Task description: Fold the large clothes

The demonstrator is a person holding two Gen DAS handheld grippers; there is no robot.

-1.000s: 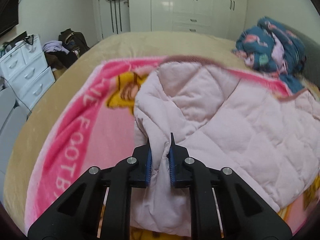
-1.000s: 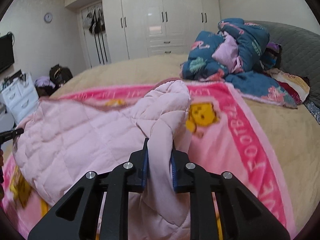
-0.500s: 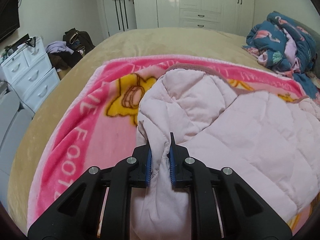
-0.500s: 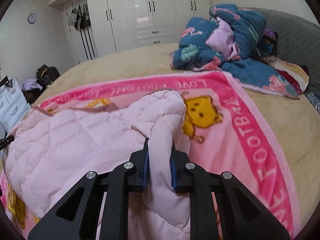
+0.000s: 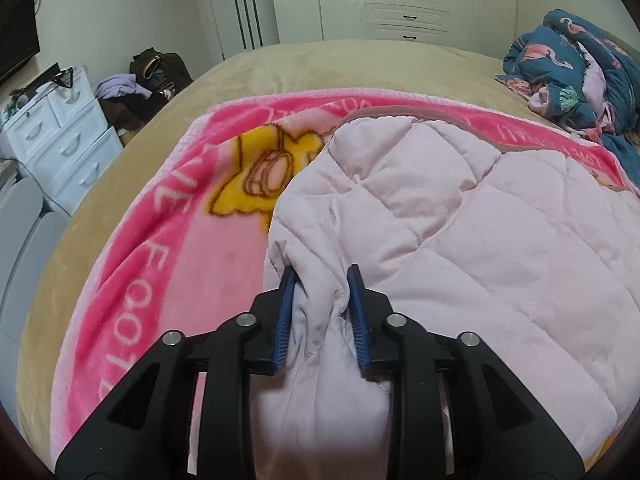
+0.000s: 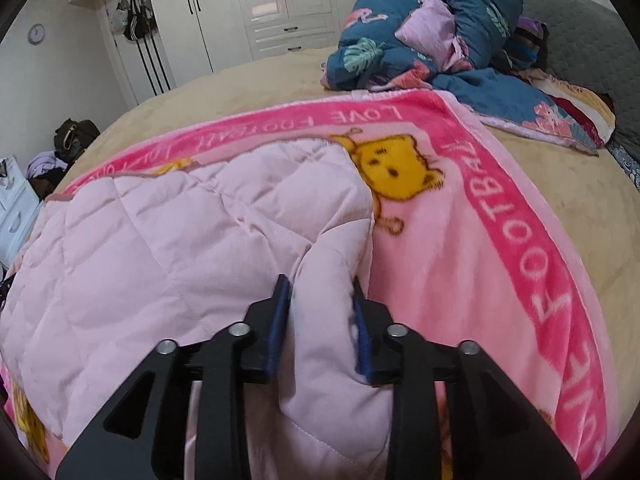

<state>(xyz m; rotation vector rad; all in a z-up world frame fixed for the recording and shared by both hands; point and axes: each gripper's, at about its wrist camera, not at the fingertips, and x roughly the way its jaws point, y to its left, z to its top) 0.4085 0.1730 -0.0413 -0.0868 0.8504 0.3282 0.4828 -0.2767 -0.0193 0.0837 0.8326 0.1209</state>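
A pale pink quilted coat (image 5: pixel 460 216) (image 6: pixel 180 240) lies spread on a pink cartoon blanket (image 5: pixel 192 248) (image 6: pixel 480 232) on the bed. My left gripper (image 5: pixel 321 312) is at the coat's left edge, and its jaws are opening. A bunched fold still sits between the blue pads (image 5: pixel 285 316) and touches both. My right gripper (image 6: pixel 320 316) is at the coat's right edge, also opening. A rounded fold of coat lies loosely in the widened gap between its pads (image 6: pixel 278 320). The coat rests on the blanket.
The tan bedspread (image 5: pixel 320 64) reaches beyond the blanket. A heap of blue flamingo-print bedding (image 6: pixel 432 28) lies at the far right near the grey headboard (image 6: pixel 580 40). White drawers (image 5: pixel 56 136) and a pile of bags (image 5: pixel 156 76) stand left of the bed, with white wardrobes (image 6: pixel 280 4) behind.
Both grippers came down toward the bed with the coat's edges. Both pairs of jaws, tightly pinched before, now stand wider, the right more so, and the coat lies flatter.
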